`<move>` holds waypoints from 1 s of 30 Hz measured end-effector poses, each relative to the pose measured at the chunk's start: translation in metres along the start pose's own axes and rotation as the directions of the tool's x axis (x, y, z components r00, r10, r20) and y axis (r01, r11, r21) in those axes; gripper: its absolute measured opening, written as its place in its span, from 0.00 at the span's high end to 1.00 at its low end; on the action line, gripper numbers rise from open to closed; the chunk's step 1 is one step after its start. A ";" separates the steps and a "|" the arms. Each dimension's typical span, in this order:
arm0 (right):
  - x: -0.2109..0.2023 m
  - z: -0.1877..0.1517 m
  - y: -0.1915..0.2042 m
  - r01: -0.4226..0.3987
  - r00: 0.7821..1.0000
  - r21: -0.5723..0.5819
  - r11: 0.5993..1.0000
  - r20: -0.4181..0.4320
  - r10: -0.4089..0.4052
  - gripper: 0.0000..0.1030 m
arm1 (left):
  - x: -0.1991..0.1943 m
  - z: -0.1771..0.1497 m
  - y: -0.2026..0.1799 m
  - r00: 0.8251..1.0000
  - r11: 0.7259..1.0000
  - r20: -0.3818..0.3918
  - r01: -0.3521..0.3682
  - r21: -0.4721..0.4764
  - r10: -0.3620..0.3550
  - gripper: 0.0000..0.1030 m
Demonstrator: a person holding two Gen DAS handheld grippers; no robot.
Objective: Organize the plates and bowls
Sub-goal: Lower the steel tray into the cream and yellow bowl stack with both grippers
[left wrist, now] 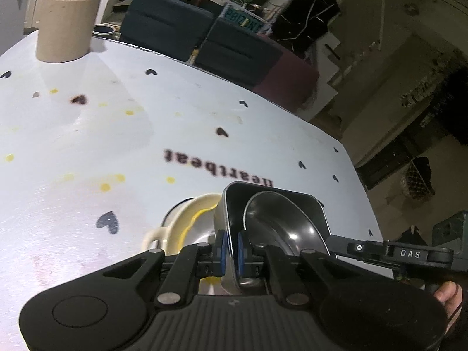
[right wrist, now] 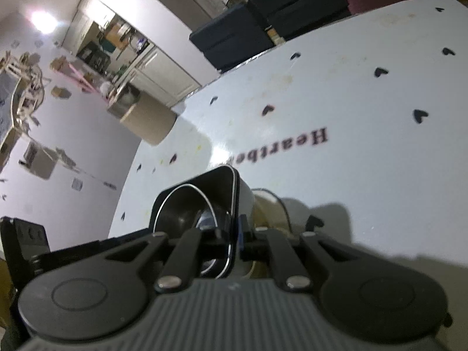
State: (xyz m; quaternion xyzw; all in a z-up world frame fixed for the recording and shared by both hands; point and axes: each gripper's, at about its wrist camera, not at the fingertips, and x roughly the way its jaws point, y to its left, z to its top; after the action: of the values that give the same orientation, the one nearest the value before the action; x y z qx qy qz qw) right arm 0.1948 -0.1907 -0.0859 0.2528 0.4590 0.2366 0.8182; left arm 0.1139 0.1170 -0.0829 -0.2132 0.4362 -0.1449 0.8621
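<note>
The left gripper (left wrist: 231,248) pinches one side wall of a dark, glossy, rounded-square metal container (left wrist: 310,213), its blue pads (left wrist: 223,248) pressed on either face of the rim. The right gripper (right wrist: 234,235) clamps the opposite wall of the same container (right wrist: 204,181). A round, shiny steel bowl (left wrist: 278,225) sits nested inside it. At about ten o'clock of the container in the left wrist view lies a cream-coloured ceramic dish with a loop handle (left wrist: 175,228); whether the two touch cannot be told. All are over a white tablecloth with dark hearts and the word "Heartbeat" (left wrist: 87,134). A beige cylindrical holder (left wrist: 65,26) stands at eleven o'clock, well apart.
</note>
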 end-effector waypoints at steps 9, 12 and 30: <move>0.003 -0.003 0.007 0.013 0.998 -0.039 0.999 -0.055 -0.016 0.93 | 0.012 -0.004 0.014 0.997 0.999 -0.066 -0.034 -0.001 0.034 0.93; 0.002 -0.004 0.007 0.021 0.997 -0.045 0.999 -0.067 -0.024 0.93 | 0.014 -0.005 0.015 0.996 0.999 -0.081 -0.035 0.002 0.035 0.93; 0.021 -0.009 0.013 0.056 0.990 -0.045 0.997 -0.129 -0.061 0.92 | 0.015 -0.005 0.016 0.996 0.999 -0.080 -0.051 -0.003 0.051 0.93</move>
State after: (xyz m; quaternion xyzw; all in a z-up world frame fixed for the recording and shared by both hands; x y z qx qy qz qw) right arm 0.1946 -0.1661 -0.0953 0.2064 0.5139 0.2379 0.7979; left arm 0.1197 0.1233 -0.1040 -0.1980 0.4759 -0.1302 0.8470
